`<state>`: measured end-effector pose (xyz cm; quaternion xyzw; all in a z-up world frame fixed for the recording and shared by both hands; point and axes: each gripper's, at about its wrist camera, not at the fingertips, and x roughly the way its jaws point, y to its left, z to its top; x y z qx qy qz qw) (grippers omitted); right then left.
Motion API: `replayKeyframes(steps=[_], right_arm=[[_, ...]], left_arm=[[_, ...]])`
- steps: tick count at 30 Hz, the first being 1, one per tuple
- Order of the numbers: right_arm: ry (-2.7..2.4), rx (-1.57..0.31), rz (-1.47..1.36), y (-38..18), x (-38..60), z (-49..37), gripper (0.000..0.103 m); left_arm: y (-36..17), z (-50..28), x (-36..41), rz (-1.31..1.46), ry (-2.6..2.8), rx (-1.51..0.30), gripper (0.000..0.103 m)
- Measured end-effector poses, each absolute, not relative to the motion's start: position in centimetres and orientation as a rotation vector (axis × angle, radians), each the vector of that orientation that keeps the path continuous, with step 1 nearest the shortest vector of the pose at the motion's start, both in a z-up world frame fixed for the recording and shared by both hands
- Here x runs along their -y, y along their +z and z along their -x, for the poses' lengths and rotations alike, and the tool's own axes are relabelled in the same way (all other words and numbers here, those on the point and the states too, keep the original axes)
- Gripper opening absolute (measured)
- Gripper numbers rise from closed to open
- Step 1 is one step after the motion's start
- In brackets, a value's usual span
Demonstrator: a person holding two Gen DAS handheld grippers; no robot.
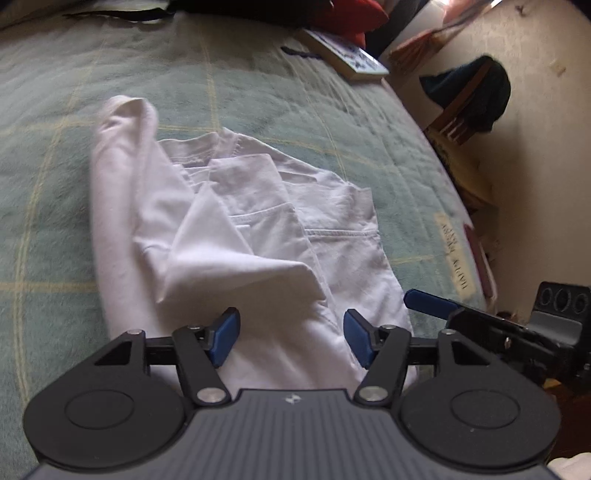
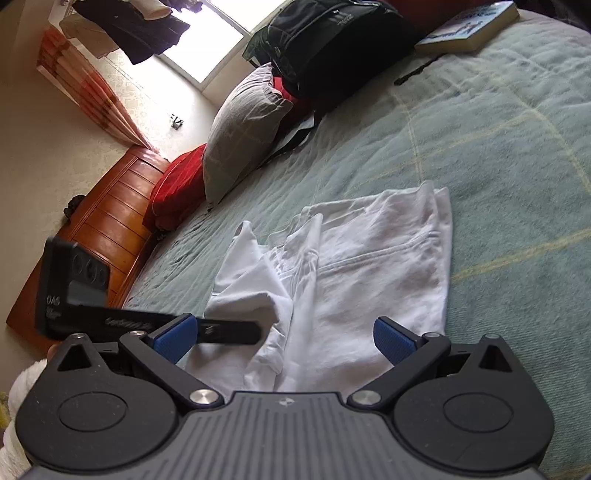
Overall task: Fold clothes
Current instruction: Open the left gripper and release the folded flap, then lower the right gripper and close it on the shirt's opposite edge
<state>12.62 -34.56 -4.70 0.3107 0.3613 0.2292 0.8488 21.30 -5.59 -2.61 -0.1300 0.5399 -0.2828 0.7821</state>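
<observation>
White trousers [image 1: 236, 229] lie partly folded on the green quilt [image 1: 55, 177], near its front edge. Left gripper [image 1: 291, 338] hovers over the trousers' near end, jaws spread, nothing pinched. Right gripper [image 2: 282, 338] beside it, jaws wide apart, empty, above the same cloth. Book [image 2: 469, 31] and black backpack [image 2: 332, 40] sit well beyond the trousers.

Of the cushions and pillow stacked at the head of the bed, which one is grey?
The pillow leaning upright, nearest the window side, is the grey one, with faint pale lines. The cushion below it against the wooden headboard is red, as is the one tucked behind under the black backpack.
</observation>
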Motion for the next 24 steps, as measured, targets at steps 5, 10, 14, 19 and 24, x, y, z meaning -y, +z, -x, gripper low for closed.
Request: replayKeyframes(steps=[5, 10, 14, 19, 24], right_arm=[[0.465, -0.734, -0.666, -4.4, 35.7, -12.6, 0.103], [0.459, -0.753, -0.667, -4.9, 35.3, -13.0, 0.103], [0.457, -0.768, -0.658, -5.2, 34.8, -13.2, 0.103], [0.477, -0.78, -0.665, -5.3, 34.6, -13.5, 0.103], [0.591, -0.792, -0.717, -5.4, 34.6, -14.6, 0.103]], left_arm=[[-2.9, -22.9, 3.6, 0.376, -0.554, -1.142, 0.064], [-1.5, -24.8, 5.2, 0.303, -0.538, -1.047, 0.064], [-0.3, -26.2, 8.3, 0.243, -0.611, -0.979, 0.064], [0.2, -25.8, 9.9, 0.232, -0.67, -0.949, 0.065], [0.5, -22.6, 7.4, 0.158, -0.574, -0.915, 0.074]])
